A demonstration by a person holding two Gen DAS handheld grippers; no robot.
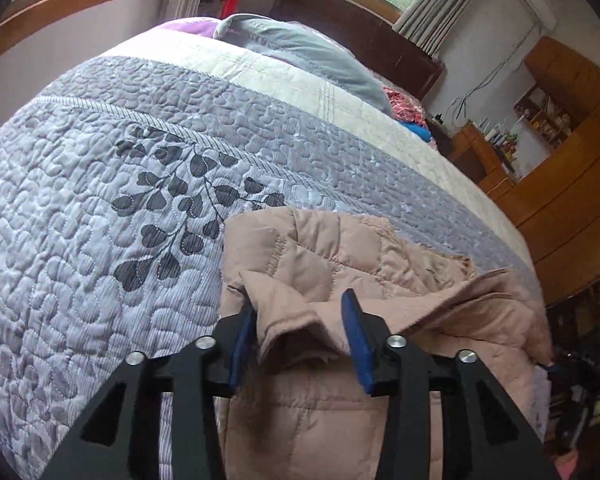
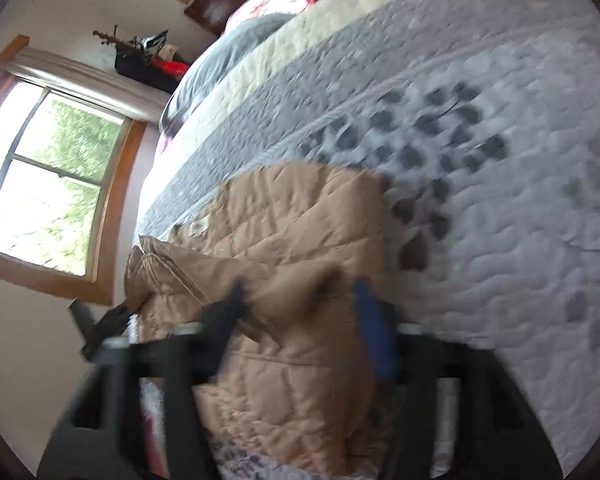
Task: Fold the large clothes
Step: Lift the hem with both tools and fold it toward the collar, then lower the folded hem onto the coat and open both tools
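Folded tan jacket (image 1: 340, 272) is laid on the bed quilt (image 1: 100, 200) near its edge. Left gripper (image 1: 300, 332) and right gripper (image 2: 300, 312) are parted around loose folds, nothing pinched. On withdrawal, fabric could be snagged and the fold undone.

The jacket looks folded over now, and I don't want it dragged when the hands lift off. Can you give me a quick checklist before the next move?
1. Left claw open, pads off the cloth: ok; a fold of the jacket sits between the pads but is not pinched.
2. Right claw open: ok; its pads stand apart around a bump of the jacket, though the view is blurred.
3. Cloth free of both claws' pads: cannot tell.
4. Jacket lying on the quilt, not hanging off the bed: cannot tell; the near edge is hidden.
5. Far folded edge straight: ok in both views.
6. Collar tucked flat: not ok; it sticks out at the side.
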